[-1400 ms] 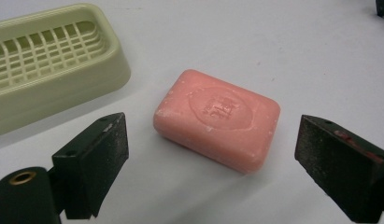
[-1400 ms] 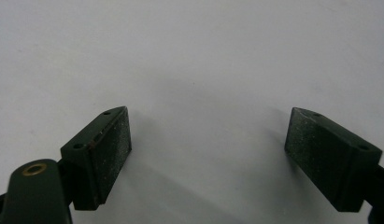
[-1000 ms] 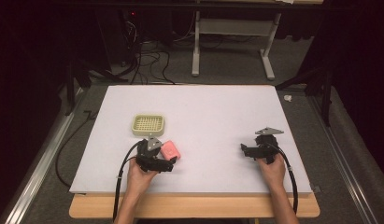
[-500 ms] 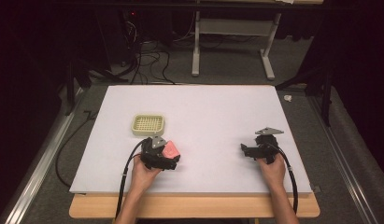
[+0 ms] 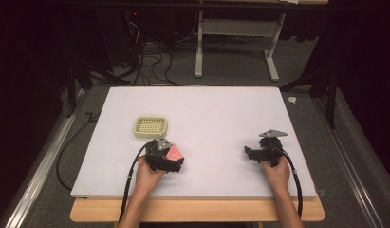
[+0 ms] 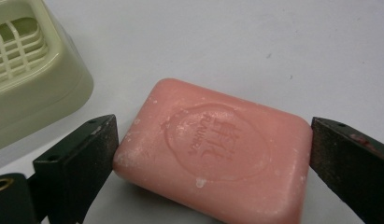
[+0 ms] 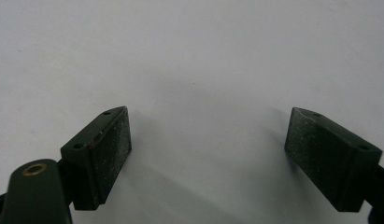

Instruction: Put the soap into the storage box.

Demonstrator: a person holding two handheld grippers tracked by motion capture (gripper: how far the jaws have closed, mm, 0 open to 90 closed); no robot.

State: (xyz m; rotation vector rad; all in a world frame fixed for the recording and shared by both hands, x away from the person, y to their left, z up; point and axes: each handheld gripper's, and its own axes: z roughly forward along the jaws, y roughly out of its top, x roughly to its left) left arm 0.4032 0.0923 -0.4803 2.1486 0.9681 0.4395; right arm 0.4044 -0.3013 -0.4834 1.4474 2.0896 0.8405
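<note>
The white counter (image 5: 207,118) carries two things, both on its left half: a pale cream soap dish (image 5: 150,127) with a gridded top, and, nearer the person, a pink bar of soap (image 5: 174,153) lying flat on the bare surface, close to the dish but apart from it; the dish holds nothing that I can see.

The left tongs (image 5: 176,159) sit low over the soap; in the left gripper view the bar (image 6: 217,149) lies between the two black jaws, the one on the left of that view touching its corner and the other at or just shy of its far end, so the tongs stand apart around the soap rather than clamped on it. The right tongs (image 5: 249,153) rest well off to the right; in the right gripper view their jaws stand wide apart over bare counter.

I judge the step in hand to be the grasp of the soap; the next move calls for closing the left jaws squarely on the bar's short ends, firmly since soap may slip, then lifting it clear and carrying it to the dish.
</note>
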